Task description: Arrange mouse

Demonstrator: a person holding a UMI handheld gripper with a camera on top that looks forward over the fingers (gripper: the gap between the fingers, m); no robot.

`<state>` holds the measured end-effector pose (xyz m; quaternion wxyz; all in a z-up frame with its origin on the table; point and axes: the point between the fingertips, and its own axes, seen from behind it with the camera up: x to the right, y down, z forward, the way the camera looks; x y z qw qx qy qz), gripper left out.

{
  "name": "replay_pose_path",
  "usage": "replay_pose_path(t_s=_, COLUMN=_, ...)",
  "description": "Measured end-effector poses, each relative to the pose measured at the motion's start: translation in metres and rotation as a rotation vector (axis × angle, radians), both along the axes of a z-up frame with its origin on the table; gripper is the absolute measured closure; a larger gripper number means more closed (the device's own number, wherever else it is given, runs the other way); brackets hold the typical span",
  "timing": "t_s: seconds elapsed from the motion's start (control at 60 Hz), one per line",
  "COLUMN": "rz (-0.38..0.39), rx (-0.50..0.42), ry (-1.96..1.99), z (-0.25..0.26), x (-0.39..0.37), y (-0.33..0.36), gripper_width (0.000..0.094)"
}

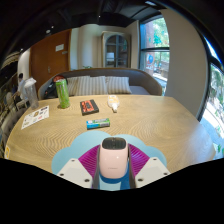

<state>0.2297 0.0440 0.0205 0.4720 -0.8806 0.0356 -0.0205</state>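
Note:
A pale pink mouse (pixel 113 157) with a dark wheel strip at its front end sits between my two fingers. The magenta pads (pixel 89 160) press against its left and right sides, so my gripper (pixel 113 162) is shut on it. The mouse is held low over the near part of the wooden table (pixel 165 125). Its underside is hidden, so I cannot tell whether it touches the table.
Beyond the fingers on the table lie a small teal box (pixel 97 123), a dark red book (pixel 90 106), a small white object (pixel 113 102), a green bottle (pixel 62 93) and a printed sheet (pixel 35 116). A grey sofa (pixel 120 85) stands behind the table.

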Motion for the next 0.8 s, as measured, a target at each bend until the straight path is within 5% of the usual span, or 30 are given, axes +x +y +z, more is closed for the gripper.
replay_pose_path(t_s=0.333, rz=-0.010, rx=-0.069, ry=0.019, z=-0.029, x=0.004, y=-0.010, gripper_width=0.0382)
replay_pose_path(t_s=0.433, rz=-0.006, rx=-0.051, ry=0.035, z=-0.021, x=0.000, y=-0.015, gripper_width=0.0072)
replay_pose_path(t_s=0.8, rz=0.036, rx=0.039, ry=0.015, z=0.029, x=-0.045, y=-0.094, gripper_width=0.0086)
